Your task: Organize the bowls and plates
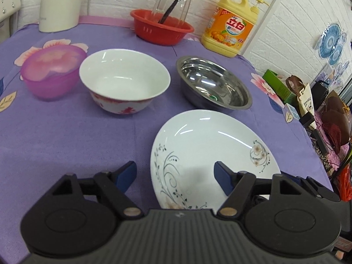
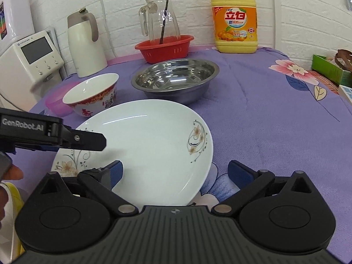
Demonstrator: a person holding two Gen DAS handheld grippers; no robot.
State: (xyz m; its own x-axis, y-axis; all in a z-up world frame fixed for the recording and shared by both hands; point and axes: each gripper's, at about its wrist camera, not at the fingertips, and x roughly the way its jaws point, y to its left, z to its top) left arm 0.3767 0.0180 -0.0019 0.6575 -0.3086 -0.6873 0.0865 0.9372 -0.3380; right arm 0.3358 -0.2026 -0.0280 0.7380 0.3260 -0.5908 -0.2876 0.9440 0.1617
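**Inspector:** Start with the plate.

**Onlooker:** The white plate (image 2: 140, 145), with a flower pattern on its rim, lies flat on the purple floral tablecloth (image 2: 275, 118), nearest the person.

**Inspector:** The tongs?

**Onlooker:** Both stand apart and hold nothing. The left gripper (image 1: 176, 177) hangs over the plate's left edge, one blue pad (image 1: 222, 180) above the plate and the other above the cloth. The right gripper (image 2: 176, 175) straddles the plate's near right rim; whether a pad touches the plate, I cannot tell.

**Inspector:** Outward from the plate.

**Onlooker:** Just behind it sits the steel bowl (image 2: 176, 79). Behind and left of the plate stands the white bowl (image 1: 124, 81) with red decoration, upright and empty. Further left of the plate, beyond that bowl, is the pink translucent bowl (image 1: 52, 70).

**Inspector:** Farther back?

**Onlooker:** Well behind the plate, by the white brick wall: a red basket (image 2: 165, 48) holding a glass pitcher (image 2: 160, 19), a yellow detergent bottle (image 2: 234, 22) to its right, a cream thermos jug (image 2: 84, 44) to its left.
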